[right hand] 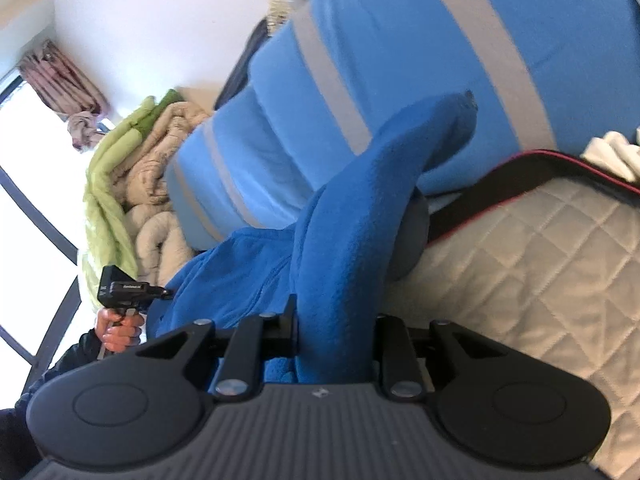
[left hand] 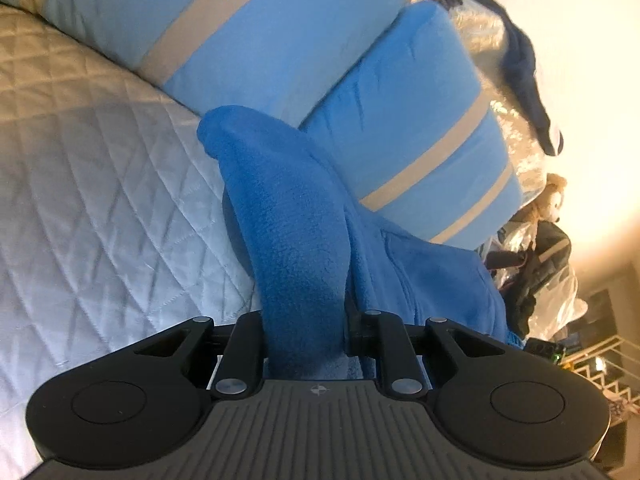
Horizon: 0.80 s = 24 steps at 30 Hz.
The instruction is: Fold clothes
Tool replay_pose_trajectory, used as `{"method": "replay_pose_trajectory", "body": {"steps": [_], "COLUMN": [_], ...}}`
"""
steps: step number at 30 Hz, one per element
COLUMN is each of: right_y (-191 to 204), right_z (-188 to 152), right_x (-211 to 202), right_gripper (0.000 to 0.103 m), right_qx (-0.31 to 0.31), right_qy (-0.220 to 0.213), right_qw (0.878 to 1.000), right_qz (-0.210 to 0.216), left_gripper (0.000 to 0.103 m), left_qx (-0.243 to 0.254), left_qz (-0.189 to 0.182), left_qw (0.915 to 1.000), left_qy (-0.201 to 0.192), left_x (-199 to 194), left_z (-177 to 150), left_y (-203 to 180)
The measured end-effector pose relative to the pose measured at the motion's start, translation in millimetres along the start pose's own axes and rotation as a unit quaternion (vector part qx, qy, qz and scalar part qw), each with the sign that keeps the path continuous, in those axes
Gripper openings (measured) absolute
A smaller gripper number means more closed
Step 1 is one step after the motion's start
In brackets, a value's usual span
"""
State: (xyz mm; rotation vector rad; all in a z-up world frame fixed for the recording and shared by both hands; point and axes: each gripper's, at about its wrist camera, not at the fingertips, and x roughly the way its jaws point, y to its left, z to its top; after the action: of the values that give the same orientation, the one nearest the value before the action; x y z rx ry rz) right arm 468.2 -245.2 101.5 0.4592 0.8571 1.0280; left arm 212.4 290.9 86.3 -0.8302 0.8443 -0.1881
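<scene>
1. Left wrist view: the left hand-held gripper (left hand: 304, 320) is clamped on a bunched fold of a blue fleece garment (left hand: 288, 216). The fleece rises from between the jaws and arches forward above the quilted bed (left hand: 88, 168), its free end drooping toward the striped blue pillows (left hand: 400, 120) at the far edge. The rest of the garment spreads to the right, off toward the other hand. The pinch near one edge looks meant to lift the fleece clear of the bed so it can be spread for folding. The gripper tilts downward and looks rolled, the bed running diagonally across the view.

2. Right wrist view: the right hand-held gripper (right hand: 336, 320) likewise grips a thick roll of the same blue fleece garment (right hand: 352, 224), which stands up from its jaws and curls toward the pillows. To the left, the person's hand (right hand: 120, 330) grasps the handle of the other gripper, fleece stretched between the two, a piled comforter (right hand: 140, 184) behind it. A black bag (right hand: 500, 184) lies at the bed's far edge. The garment hangs in the air between both grips.
</scene>
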Motion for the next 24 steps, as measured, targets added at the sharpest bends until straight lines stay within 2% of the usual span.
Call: {"method": "replay_pose_trajectory", "body": {"steps": [9, 14, 19, 21, 22, 23, 24], "right_y": [48, 79, 129, 147, 153, 159, 164], "right_z": [8, 12, 21, 23, 19, 15, 11], "right_x": [42, 91, 152, 177, 192, 208, 222], "right_gripper": [0.022, 0.022, 0.022, 0.022, 0.023, 0.028, 0.043], "right_qx": [-0.015, -0.027, -0.041, -0.045, -0.049, -0.053, -0.056], "right_qy": [0.001, 0.009, 0.018, 0.024, 0.035, 0.045, 0.056], "right_qw": [0.999, 0.998, 0.994, 0.992, 0.993, 0.993, 0.994], "right_qz": [0.03, 0.061, 0.101, 0.117, 0.104, 0.091, 0.078], "left_gripper": [0.017, 0.017, 0.018, 0.023, 0.032, 0.037, 0.039], "left_qx": [0.001, 0.0, 0.003, 0.014, 0.014, 0.0, -0.018], "left_qz": [0.033, 0.062, 0.103, 0.132, 0.161, 0.193, 0.225], "left_qw": [0.9989, 0.996, 0.9898, 0.9859, 0.9819, 0.9767, 0.9705], "left_qy": [-0.034, -0.065, -0.098, -0.102, -0.099, -0.094, -0.086], "left_x": [-73, -130, -195, -215, -219, -221, -220], "left_z": [9, 19, 34, 38, 38, 37, 35], "left_y": [18, 38, 55, 67, 78, 92, 107]}}
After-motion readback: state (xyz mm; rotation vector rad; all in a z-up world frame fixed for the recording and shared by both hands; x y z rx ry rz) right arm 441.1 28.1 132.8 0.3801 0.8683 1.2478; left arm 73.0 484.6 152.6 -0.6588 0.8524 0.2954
